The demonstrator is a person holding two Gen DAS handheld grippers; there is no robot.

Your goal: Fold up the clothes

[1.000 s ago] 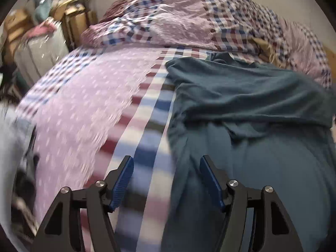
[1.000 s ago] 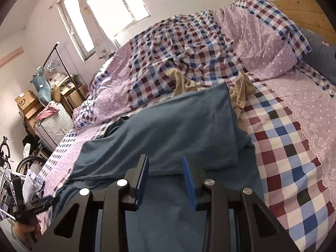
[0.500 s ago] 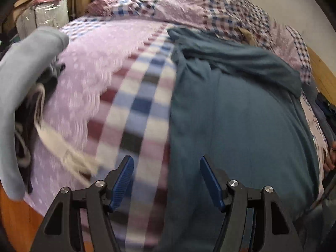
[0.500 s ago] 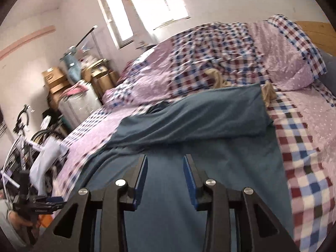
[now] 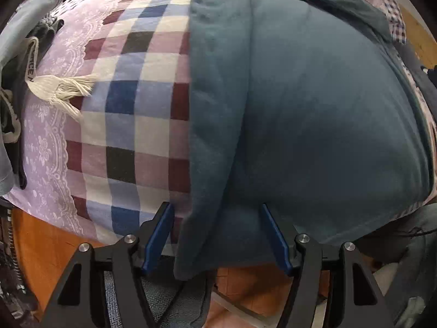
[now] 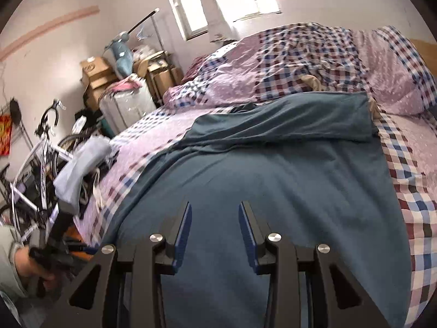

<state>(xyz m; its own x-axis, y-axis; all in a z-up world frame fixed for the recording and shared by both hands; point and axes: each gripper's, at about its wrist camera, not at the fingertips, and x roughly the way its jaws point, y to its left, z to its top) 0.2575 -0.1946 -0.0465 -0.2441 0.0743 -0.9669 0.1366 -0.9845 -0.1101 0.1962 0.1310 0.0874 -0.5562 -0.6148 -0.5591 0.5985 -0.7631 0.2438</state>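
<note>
- Where the left wrist view cuts off at nine o'clock: grey and dark clothes (image 5: 11,63) heaped at the bed's edge, only partly in frame, plus a cream fringed tassel (image 5: 64,90) lying on the lilac lace part of the bedspread (image 5: 128,104).
- Toward six o'clock in that view: left gripper (image 5: 215,239) pointing steeply down over the bed's edge, jaws closing, the hanging lower corner of the teal garment (image 5: 314,114) between the blue pads; cannot tell whether the pads press the cloth yet.
- At eight o'clock in the right wrist view: a hand (image 6: 26,262) on that same gripper's handle, blurred, fingers hard to make out.
- At ten o'clock there: cardboard boxes (image 6: 95,75), contents hidden; a clear-wrapped bundle (image 6: 128,104) with pink cloth on top; a bicycle (image 6: 41,158), partly cut off.
- At centre: teal garment spread flat on the checked bedspread, far part folded over toward twelve o'clock.
- At six o'clock: right gripper (image 6: 215,231) above the garment, jaws narrowly apart, nothing between them.
- Toward one o'clock: a tan cloth (image 6: 318,82), mostly hidden behind the fold and the rumpled duvet (image 6: 300,57).
</note>
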